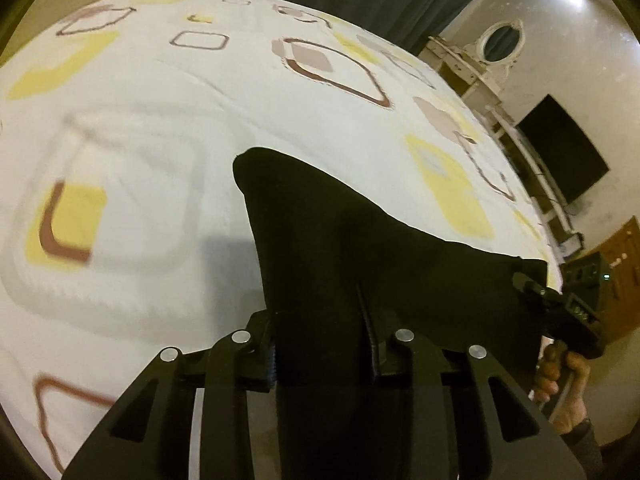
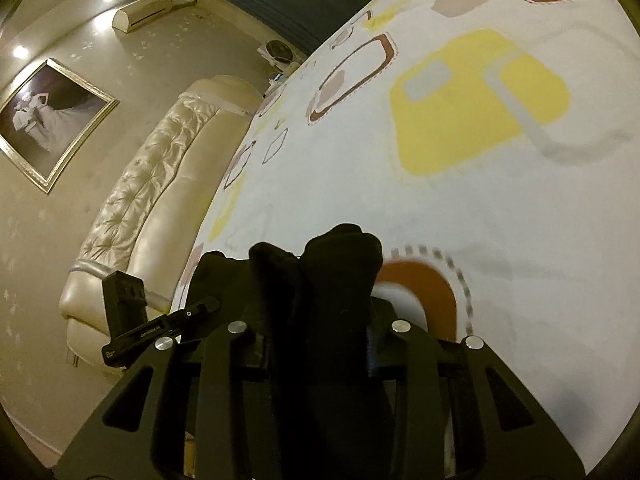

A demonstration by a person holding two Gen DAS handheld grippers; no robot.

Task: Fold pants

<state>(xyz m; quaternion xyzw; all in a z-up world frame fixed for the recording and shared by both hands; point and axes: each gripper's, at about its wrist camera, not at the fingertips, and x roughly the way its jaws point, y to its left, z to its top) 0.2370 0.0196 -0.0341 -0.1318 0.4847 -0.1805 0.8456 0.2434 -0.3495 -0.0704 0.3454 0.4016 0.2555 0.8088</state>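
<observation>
One pair of black fabric pants [image 1: 340,264], lifted above the white bed sheet with yellow, brown and grey rounded squares [image 1: 168,92]. Left gripper [image 1: 324,344] clamped on the cloth, fingers closed around a dark fold that rises from between them. Right gripper [image 2: 320,320] likewise pinching a bunched wad of the same pants [image 2: 332,272], three soft lumps poking up past the fingers. Seen from the left wrist, right gripper [image 1: 560,308] off at the cloth's far corner, the person's right hand [image 1: 564,384] wrapped round its handle. Seen from the right wrist, left gripper [image 2: 160,324] just left of the bunch, small white lettering on its arm, too blurred to read. Beyond the bed: one cream tufted headboard [image 2: 160,184], one framed black-and-white picture [image 2: 48,124], one wall air conditioner [image 2: 148,10], one dark flat screen [image 1: 560,152], one oval white-framed mirror [image 1: 500,42].
</observation>
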